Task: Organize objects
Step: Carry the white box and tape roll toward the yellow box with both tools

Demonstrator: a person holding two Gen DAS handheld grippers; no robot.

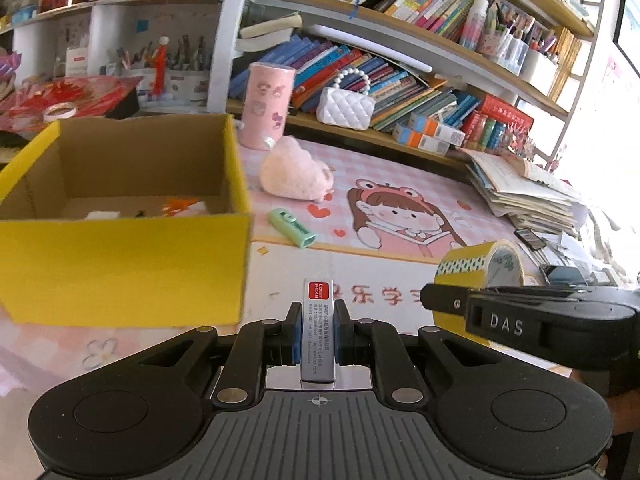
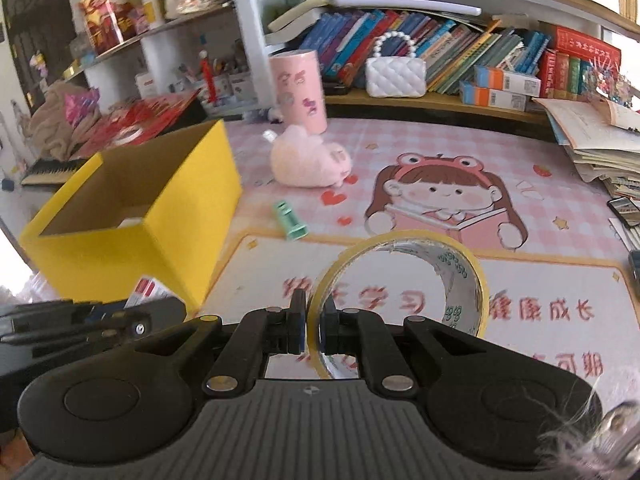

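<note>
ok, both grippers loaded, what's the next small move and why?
Probably carry the left gripper over the yellow box and let go: its fingers already clamp the small silver box, and the yellow box sits open just to its left. The tape roll can follow.

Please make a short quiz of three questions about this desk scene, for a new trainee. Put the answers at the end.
1. True or false: the left gripper is shut on the small silver box.
2. The right gripper holds which thing? A) the green stapler B) the tape roll C) the pink plush toy
3. Fill in: the yellow cardboard box stands open at the ____.

Key
1. True.
2. B. Its pads pinch the wall of the roll.
3. Top. A few small things already lie inside.
</note>
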